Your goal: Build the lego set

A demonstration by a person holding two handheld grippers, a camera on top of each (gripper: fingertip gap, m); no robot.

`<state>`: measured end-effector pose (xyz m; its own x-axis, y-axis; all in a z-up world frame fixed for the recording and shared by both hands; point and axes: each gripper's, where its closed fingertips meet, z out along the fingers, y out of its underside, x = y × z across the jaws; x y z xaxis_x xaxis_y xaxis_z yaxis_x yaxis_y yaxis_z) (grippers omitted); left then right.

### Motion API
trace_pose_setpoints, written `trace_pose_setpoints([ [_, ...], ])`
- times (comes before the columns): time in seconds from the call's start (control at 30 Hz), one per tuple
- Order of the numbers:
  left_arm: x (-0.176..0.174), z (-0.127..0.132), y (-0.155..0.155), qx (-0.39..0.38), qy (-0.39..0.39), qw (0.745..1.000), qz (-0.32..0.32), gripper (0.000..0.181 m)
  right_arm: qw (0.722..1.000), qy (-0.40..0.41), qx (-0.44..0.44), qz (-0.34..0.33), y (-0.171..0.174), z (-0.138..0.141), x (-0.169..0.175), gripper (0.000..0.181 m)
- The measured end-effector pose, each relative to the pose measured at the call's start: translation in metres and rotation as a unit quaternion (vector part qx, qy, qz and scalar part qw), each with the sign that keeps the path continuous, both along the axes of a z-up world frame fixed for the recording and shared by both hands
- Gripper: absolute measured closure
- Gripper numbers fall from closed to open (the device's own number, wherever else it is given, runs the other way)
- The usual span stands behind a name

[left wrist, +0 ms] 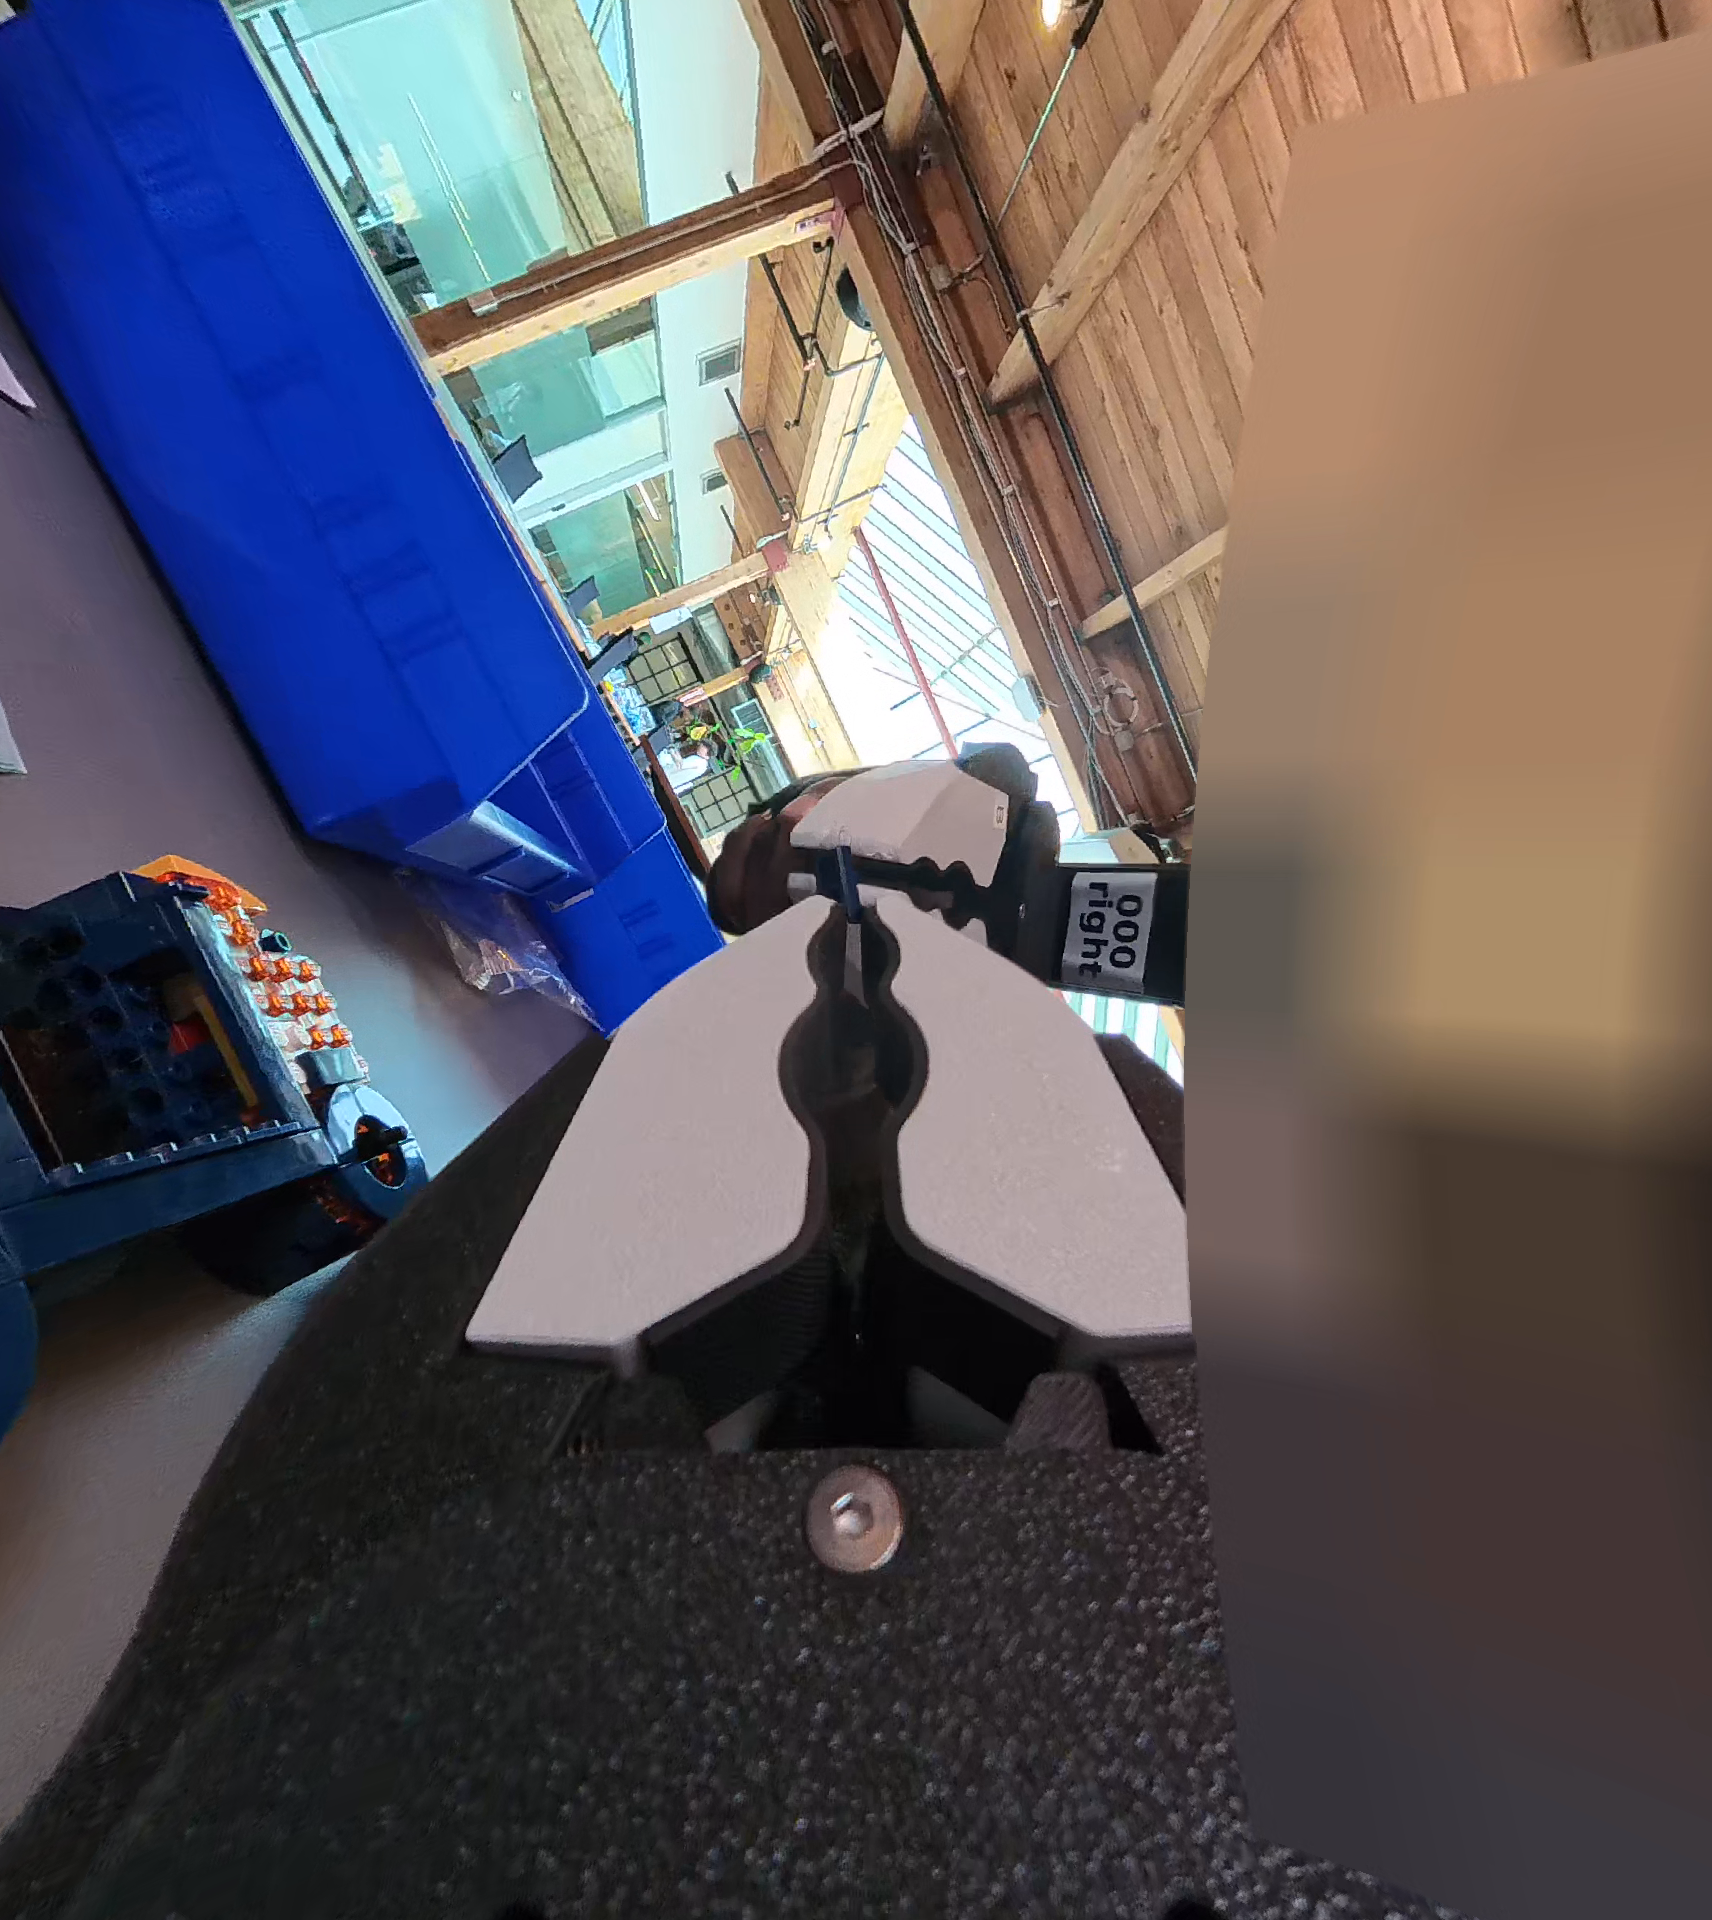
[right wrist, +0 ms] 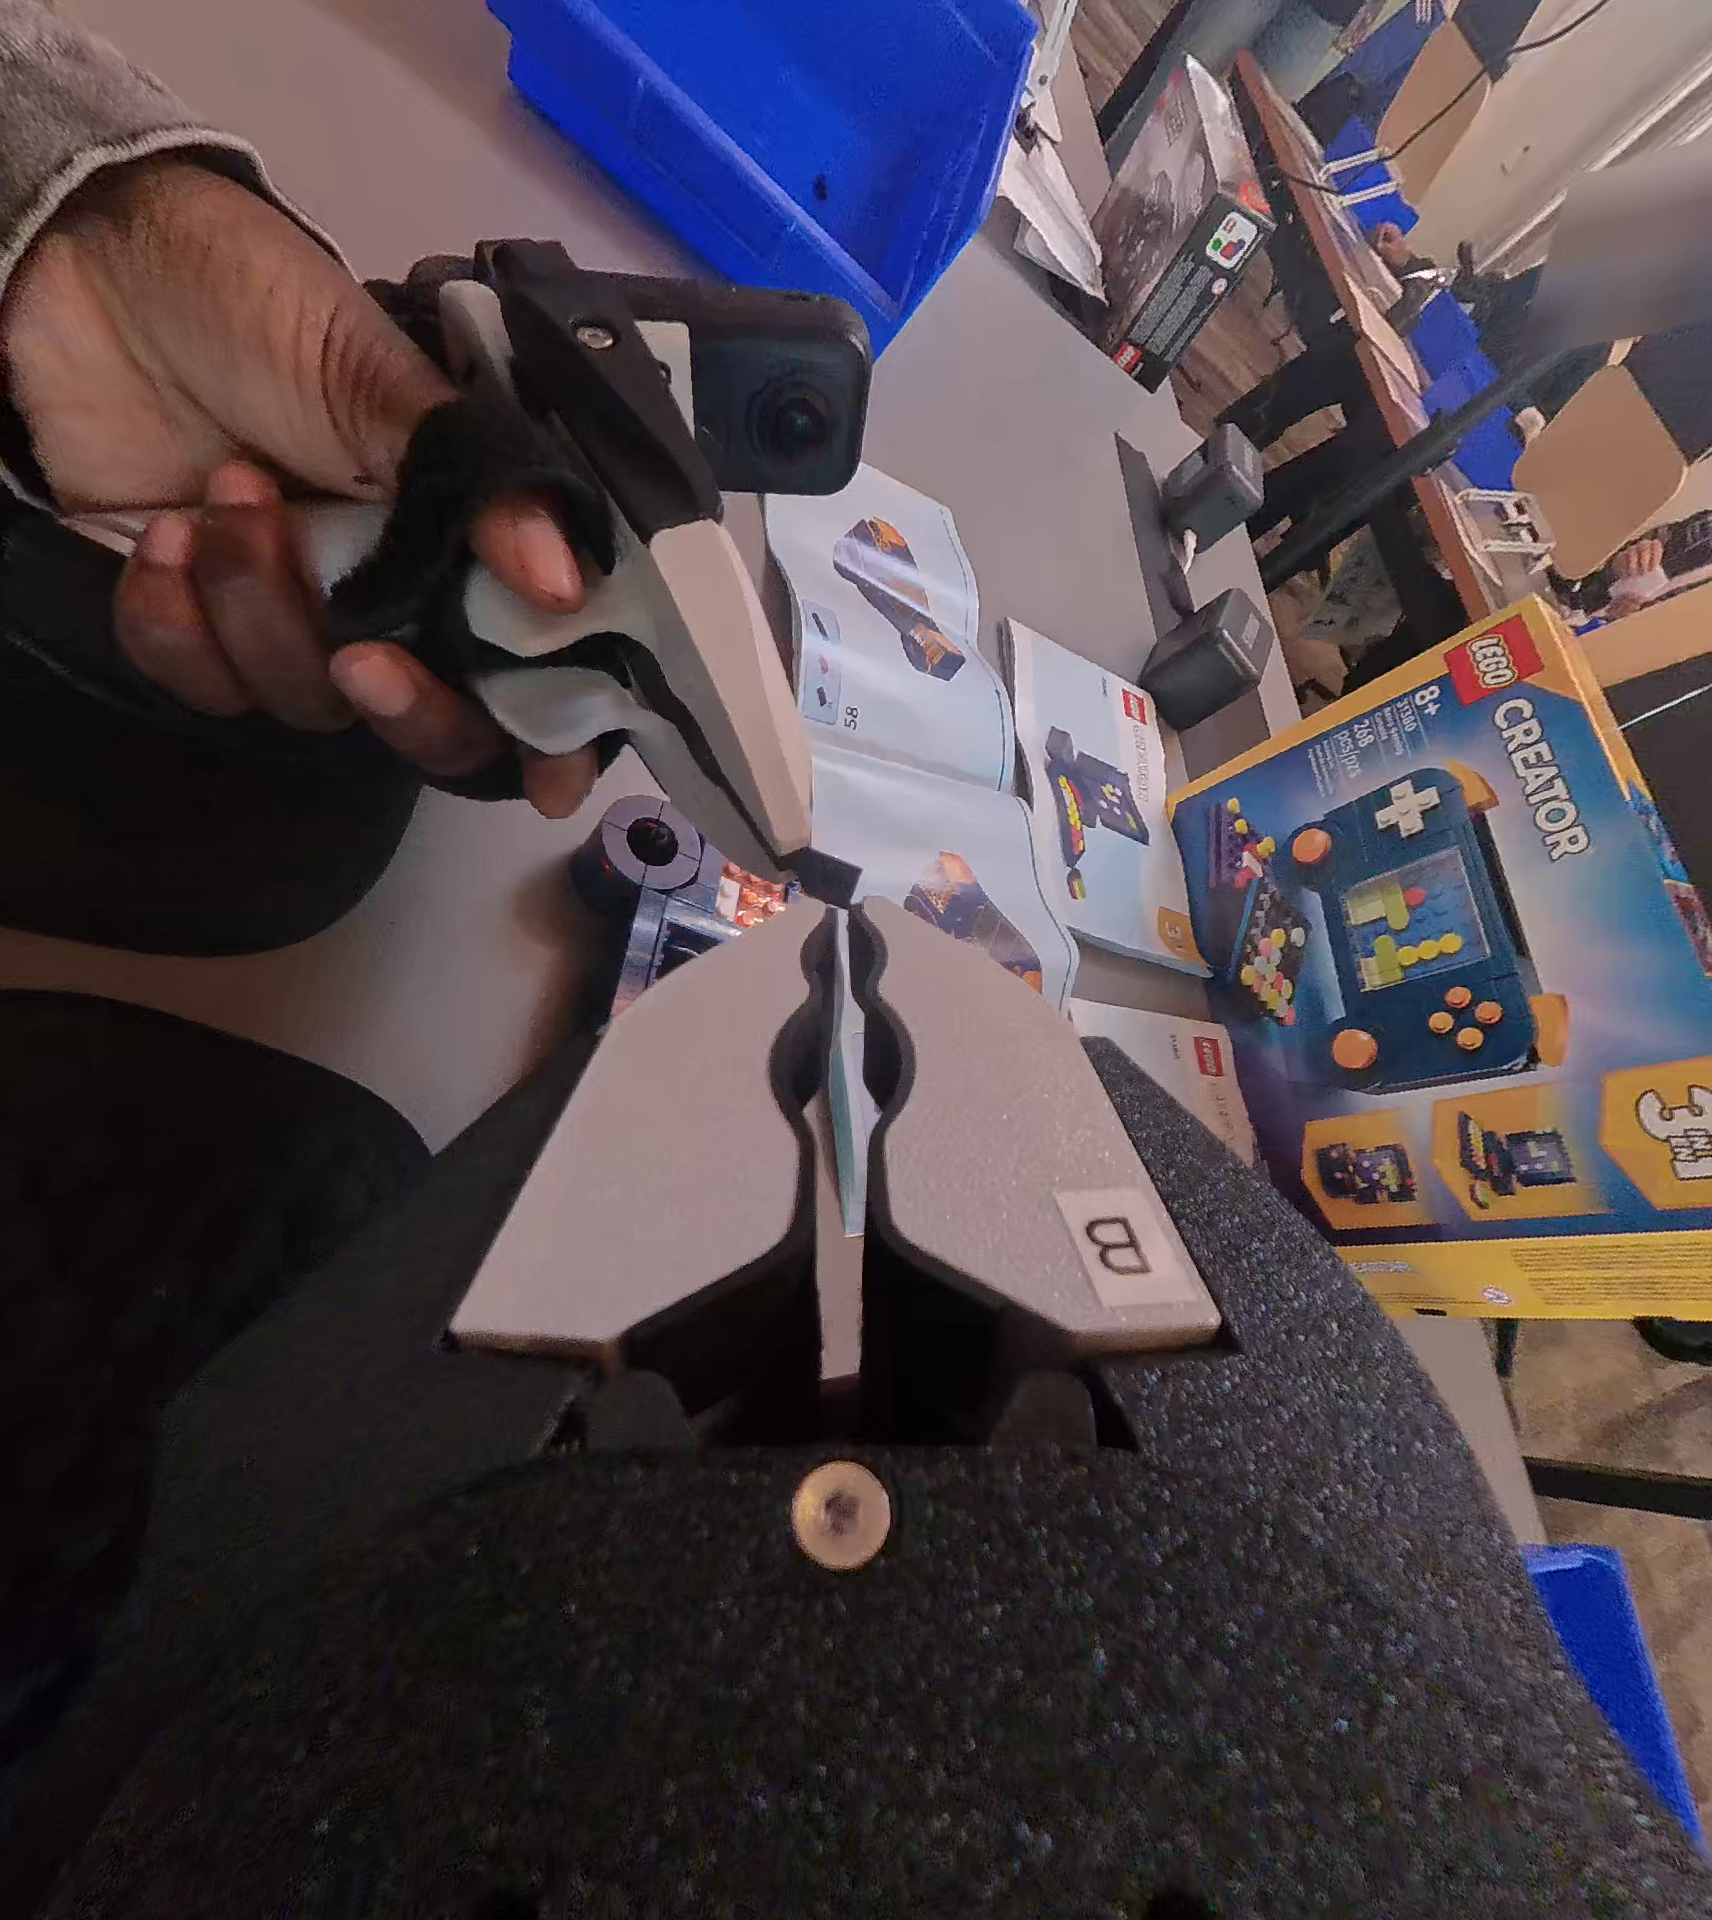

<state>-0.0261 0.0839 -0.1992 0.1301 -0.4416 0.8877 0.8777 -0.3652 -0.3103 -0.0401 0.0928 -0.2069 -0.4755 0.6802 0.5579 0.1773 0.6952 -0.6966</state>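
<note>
A small dark blue lego piece (left wrist: 848, 883) is pinched between both grippers above the table. My left gripper (left wrist: 847, 920) is shut on it; in the right wrist view it comes in from the upper left (right wrist: 800, 857) with the piece (right wrist: 828, 876) at its tip. My right gripper (right wrist: 847, 914) is shut with its tips meeting the same piece; it shows farther off in the left wrist view (left wrist: 836, 857). The partly built dark blue and orange lego model (left wrist: 135, 1039) lies on the grey table, below the grippers (right wrist: 665, 894).
A blue bin (left wrist: 260, 468) stands at the back of the table (right wrist: 779, 125). Open instruction booklets (right wrist: 893, 665) and the yellow set box (right wrist: 1454, 935) lie to the right. A clear plastic bag (left wrist: 509, 945) lies by the bin. A person's hand (right wrist: 208, 436) holds the left gripper. Left and right tips are no more than a few centimetres apart.
</note>
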Motion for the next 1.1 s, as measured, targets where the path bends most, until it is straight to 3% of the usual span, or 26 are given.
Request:
trace_pose_setpoints([
  [0.2, 0.004, -0.001, 0.001, 0.0, 0.011, 1.0, -0.008, 0.179, 1.0, -0.013, -0.027, 0.006, -0.003, -0.001, 0.003, 0.172],
  [0.6, 0.017, -0.017, 0.0, -0.035, 0.064, 0.996, -0.057, 0.179, 0.993, -0.044, 0.101, 0.032, -0.005, -0.015, 0.014, 0.171],
  [0.9, 0.016, -0.017, 0.001, -0.03, 0.053, 0.996, -0.058, 0.171, 0.996, -0.061, 0.061, 0.027, 0.001, -0.019, 0.017, 0.171],
  [1.0, 0.004, -0.018, -0.003, -0.026, 0.089, 0.995, -0.031, 0.168, 0.994, -0.099, 0.04, 0.023, 0.012, -0.029, 0.022, 0.171],
  [1.1, -0.012, -0.025, -0.008, -0.037, 0.194, 0.98, 0.013, 0.163, 0.985, -0.166, 0.021, 0.032, 0.019, -0.049, 0.028, 0.171],
])
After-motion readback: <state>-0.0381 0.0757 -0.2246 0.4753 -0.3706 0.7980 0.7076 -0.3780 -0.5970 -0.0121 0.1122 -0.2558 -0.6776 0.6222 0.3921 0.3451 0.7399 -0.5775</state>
